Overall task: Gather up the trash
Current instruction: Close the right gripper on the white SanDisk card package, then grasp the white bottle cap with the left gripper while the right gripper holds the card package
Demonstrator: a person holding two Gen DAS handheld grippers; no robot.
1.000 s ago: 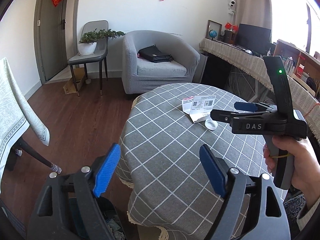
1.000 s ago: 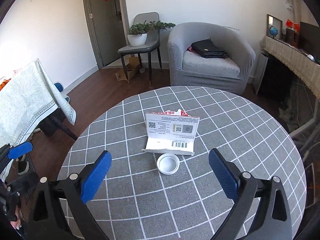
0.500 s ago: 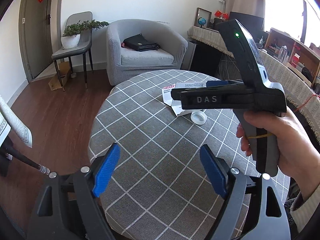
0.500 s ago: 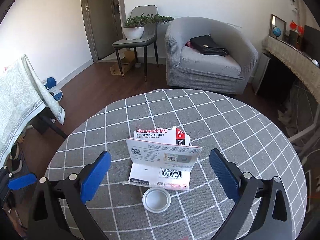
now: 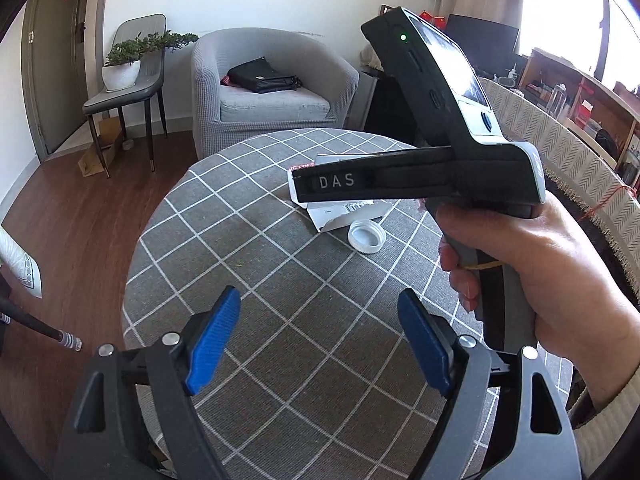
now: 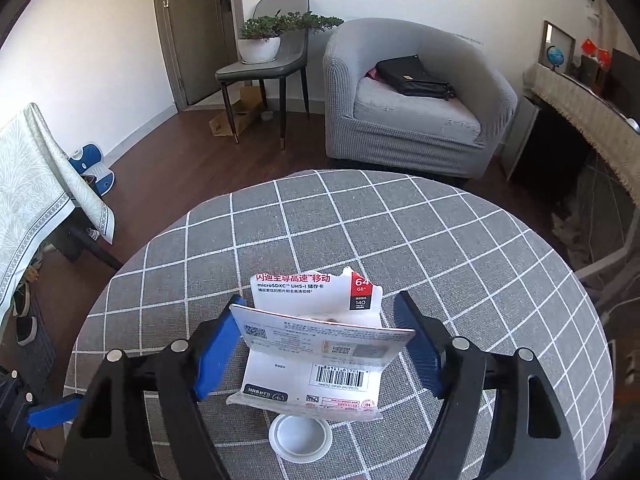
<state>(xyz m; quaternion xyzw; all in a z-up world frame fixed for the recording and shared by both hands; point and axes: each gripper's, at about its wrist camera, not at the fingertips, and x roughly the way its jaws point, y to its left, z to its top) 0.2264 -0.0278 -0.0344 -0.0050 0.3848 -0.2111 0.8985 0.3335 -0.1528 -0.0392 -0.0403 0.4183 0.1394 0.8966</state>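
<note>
the job looked barely begun: both scraps of trash lay on the table point(image 6: 460, 240), none yet lifted, and no bin could be made out for certain in either view. the torn card packet point(image 6: 320, 344) sat near the middle of the checked cloth, its top flap folded up, and the white cap point(image 6: 300, 438) lay touching or just beside its near edge. the right hand-held gripper point(image 6: 320, 340) was down around the packet, a blue pad on each side of the raised flap; its jaws had just been closing, with the packet between them. the left pad seemed to meet the flap's edge and the right pad stood at or just off the other edge, so whether it truly pinched the card i could not tell. seen from the left wrist, the same right hand-held gripper point(image 5: 304, 188) reached over the packet point(image 5: 344, 212), the person's hand point(image 5: 532, 280) on its grip, and the cap point(image 5: 366, 237) lay clear beside it. the left hand-held gripper point(image 5: 320, 344) hung spread and empty over bare cloth, well short of both. by my reckoning, what was left was all of it: gripping the packet, carrying it off, then the cap.
</note>
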